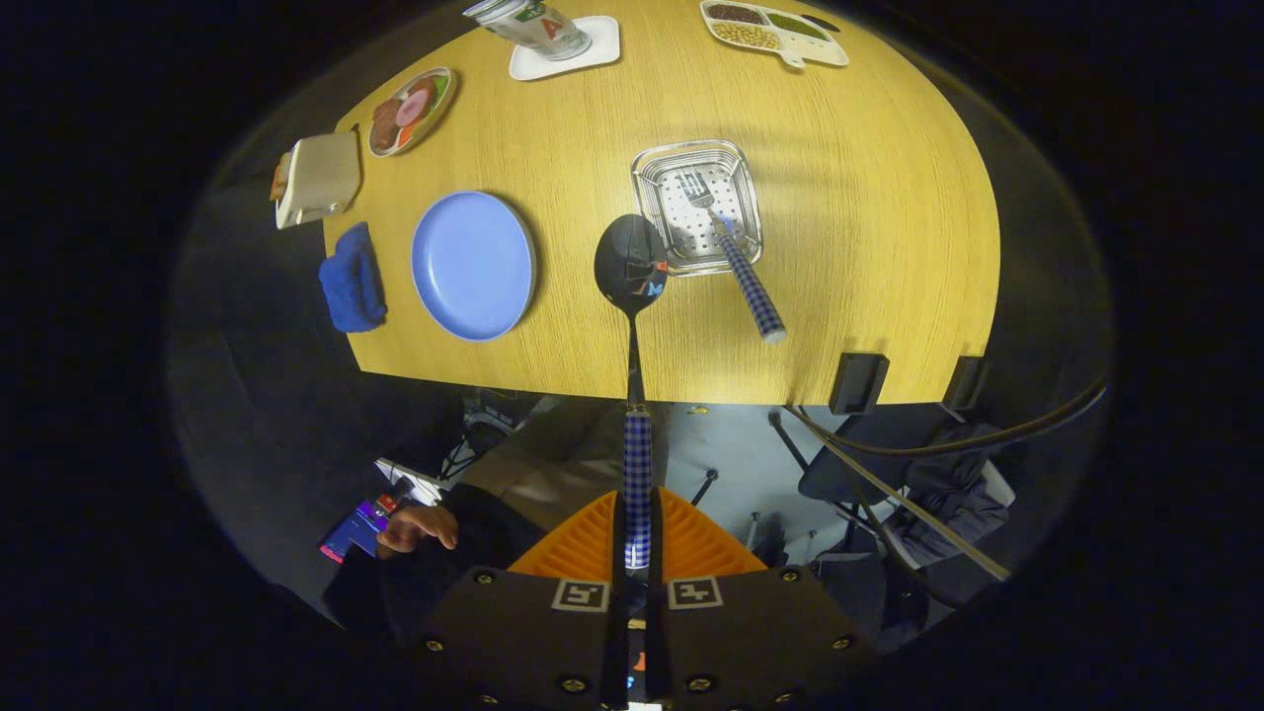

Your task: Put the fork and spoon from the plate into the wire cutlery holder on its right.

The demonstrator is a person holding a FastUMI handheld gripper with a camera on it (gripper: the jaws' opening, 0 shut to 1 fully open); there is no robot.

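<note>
**One spoon held, one fork already in the holder**

Two ribbed fingers (592,543) of the claw (637,548) press together on the checkered handle of the spoon (632,296). Its thin metal neck runs forward to a rounded, glossy bowl that hangs over the near part of the wood-grain table (869,247), just beside the wire cutlery holder (647,173). The holder is a squarish metal basket with a perforated floor. The fork (736,257) leans in it, tines down inside, checkered handle slanting out over the near rim. To the holder's left lies the round, smooth blue plate (472,265), bare, with a crumpled blue cloth (352,278) beyond it.
</note>
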